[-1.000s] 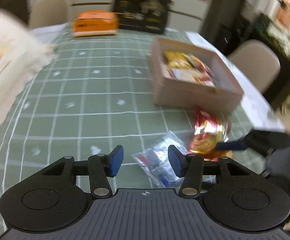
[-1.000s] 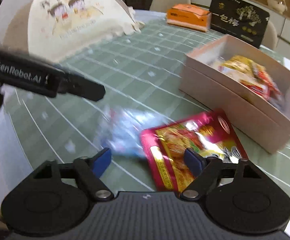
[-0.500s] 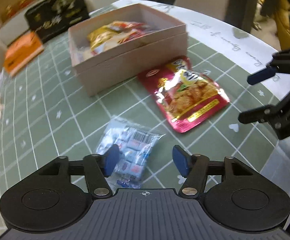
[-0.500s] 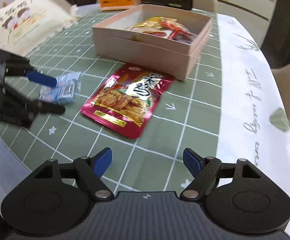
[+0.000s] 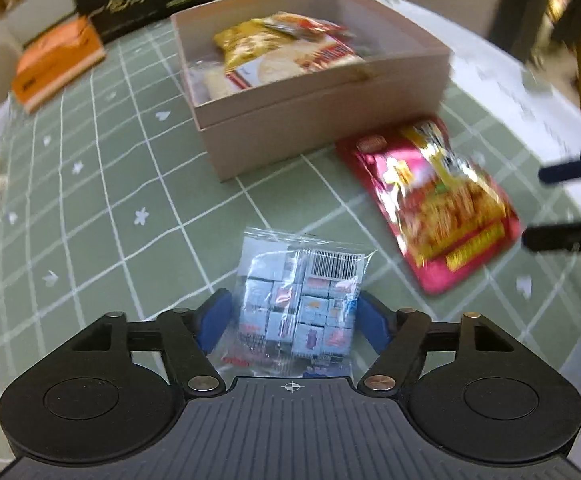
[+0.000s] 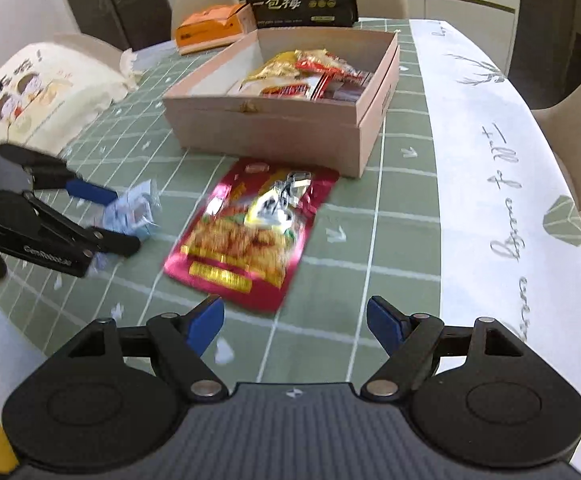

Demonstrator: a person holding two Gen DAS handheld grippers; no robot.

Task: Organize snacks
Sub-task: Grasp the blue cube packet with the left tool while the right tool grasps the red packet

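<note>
On my left, the left gripper (image 5: 294, 322) had just been opening its jaws, and they stood wide on either side of the candy bag (image 5: 302, 300), a crinkly clear pouch of small square sweets with a barcode label; I saw the blue pads beside the film, not pressing it. The bag lay flat on the green checked cloth (image 5: 122, 184). Further right lay the red pouch (image 6: 250, 236), glossy foil, rectangular, flat on the cloth just in front of the box (image 6: 266, 128). That box was pale pink card, open-topped, with shiny yellow and red packets heaped inside. My right gripper (image 6: 294, 322) hung over bare cloth near the pouch's lower edge, jaws wide and holding nothing. Right of it ran a smooth white strip with script lettering (image 6: 502, 184).
</note>
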